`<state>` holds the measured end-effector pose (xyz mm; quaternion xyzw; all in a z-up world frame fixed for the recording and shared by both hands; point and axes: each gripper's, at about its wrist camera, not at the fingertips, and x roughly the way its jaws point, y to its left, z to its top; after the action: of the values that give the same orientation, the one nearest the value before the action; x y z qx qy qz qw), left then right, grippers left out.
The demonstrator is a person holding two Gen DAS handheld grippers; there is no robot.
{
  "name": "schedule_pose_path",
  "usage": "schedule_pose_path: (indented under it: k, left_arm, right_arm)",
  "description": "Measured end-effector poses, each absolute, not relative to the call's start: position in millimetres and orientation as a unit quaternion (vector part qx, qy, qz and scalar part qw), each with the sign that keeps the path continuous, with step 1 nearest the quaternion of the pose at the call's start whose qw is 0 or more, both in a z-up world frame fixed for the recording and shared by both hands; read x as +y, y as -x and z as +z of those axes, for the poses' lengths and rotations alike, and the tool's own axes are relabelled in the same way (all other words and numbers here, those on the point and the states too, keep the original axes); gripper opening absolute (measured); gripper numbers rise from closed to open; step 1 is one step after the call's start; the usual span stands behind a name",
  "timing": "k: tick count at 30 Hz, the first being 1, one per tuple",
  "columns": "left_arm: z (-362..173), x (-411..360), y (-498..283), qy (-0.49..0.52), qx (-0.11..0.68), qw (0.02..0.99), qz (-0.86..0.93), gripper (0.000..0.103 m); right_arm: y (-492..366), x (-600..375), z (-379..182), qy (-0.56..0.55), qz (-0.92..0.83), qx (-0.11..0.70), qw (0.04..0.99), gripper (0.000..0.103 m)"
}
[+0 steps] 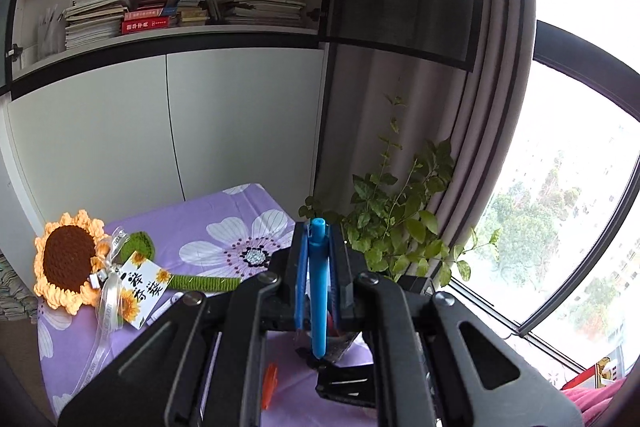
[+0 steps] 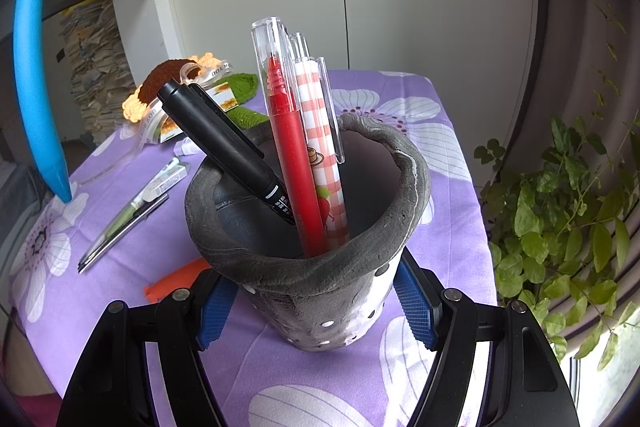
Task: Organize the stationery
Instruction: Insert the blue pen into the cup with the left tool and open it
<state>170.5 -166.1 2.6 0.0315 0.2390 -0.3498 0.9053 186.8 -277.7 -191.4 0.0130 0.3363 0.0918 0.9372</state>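
My left gripper (image 1: 318, 229) is shut on a blue pen (image 1: 319, 291), held up above the table with its blunt end pointing away from me. The same blue pen (image 2: 34, 75) hangs tip-down at the far left of the right wrist view. My right gripper (image 2: 316, 309) is shut on a grey pen holder (image 2: 320, 291), its blue pads (image 2: 412, 307) pressed on both sides. The holder stands upright on the purple flowered tablecloth (image 2: 444, 227). Inside it lean a black marker (image 2: 224, 143), a red pen (image 2: 294, 163) and a checked pen (image 2: 325, 163).
Two slim pens (image 2: 132, 215) and an orange item (image 2: 176, 281) lie on the cloth left of the holder. A crochet sunflower (image 1: 70, 259) with ribbon and tag lies at the far left. A leafy plant (image 2: 560, 227) stands off the table's right edge; white cabinets and bookshelves (image 1: 180, 11) behind.
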Motion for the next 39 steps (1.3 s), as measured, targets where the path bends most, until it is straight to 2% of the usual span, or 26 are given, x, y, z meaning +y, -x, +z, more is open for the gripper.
schedule_pose_path:
  k: [6,10,22,39]
  left_arm:
    - [-15.2,-188.6,-184.8,-0.035,0.248,0.903,-0.349,0.008]
    - [-24.7,-188.1,-187.4,-0.031,0.225,0.910,-0.348,0.008]
    - [-28.3,-188.9,-193.3,-0.026,0.234,0.905,-0.355,0.008]
    - [-88.9,-180.5,-194.7,-0.054,0.321,0.883,-0.339,0.010]
  right_arm:
    - [-187.0,-278.3,-191.6,-0.014,0.092,0.336,0.937,0.073]
    - [-186.4,-278.9,-191.5,-0.015,0.094,0.337,0.937,0.073]
    - [-186.2,-277.4,-190.7,-0.014,0.094,0.337,0.937,0.073]
    - [-186.5,-277.5,-190.4,-0.014,0.094,0.337,0.937,0.073]
